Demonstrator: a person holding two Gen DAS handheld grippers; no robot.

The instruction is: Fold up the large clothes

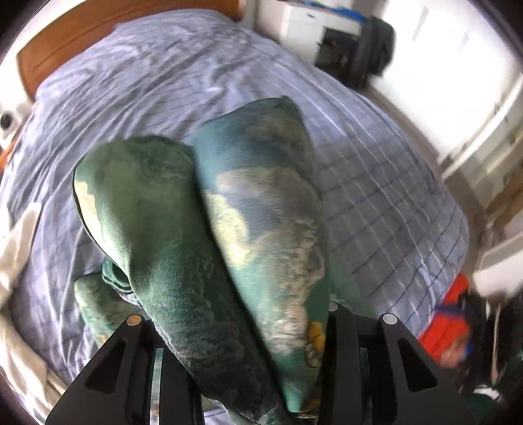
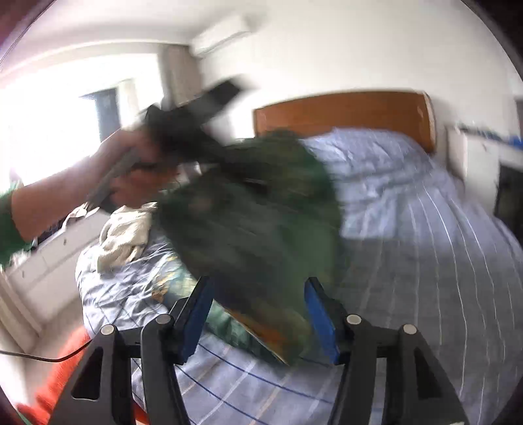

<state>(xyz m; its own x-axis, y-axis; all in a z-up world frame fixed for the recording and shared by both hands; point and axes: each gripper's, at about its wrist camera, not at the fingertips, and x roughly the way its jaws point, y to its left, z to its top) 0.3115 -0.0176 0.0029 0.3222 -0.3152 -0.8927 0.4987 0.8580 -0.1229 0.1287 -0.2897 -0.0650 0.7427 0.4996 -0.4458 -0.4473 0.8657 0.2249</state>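
Note:
A large green garment with pale printed patches [image 1: 196, 229] hangs in a long bunch over the bed. My left gripper [image 1: 243, 359] is shut on its top, and the cloth fills the gap between the black fingers and hides their tips. In the right wrist view a hand [image 2: 130, 170] holds that left gripper [image 2: 196, 108] high at upper left, blurred, with the garment [image 2: 261, 212] draping down from it. My right gripper [image 2: 258, 294] is open, its blue pads [image 2: 322, 314] wide apart. The garment's blurred lower edge hangs between them without being pinched.
The bed [image 1: 376, 196] has a pale blue checked cover and a wooden headboard [image 2: 343, 111]. A beige cloth [image 2: 121, 238] lies crumpled at one side of the bed. Something orange [image 1: 447, 320] sits on the floor beside the bed. A white cabinet [image 1: 304, 23] stands past the headboard.

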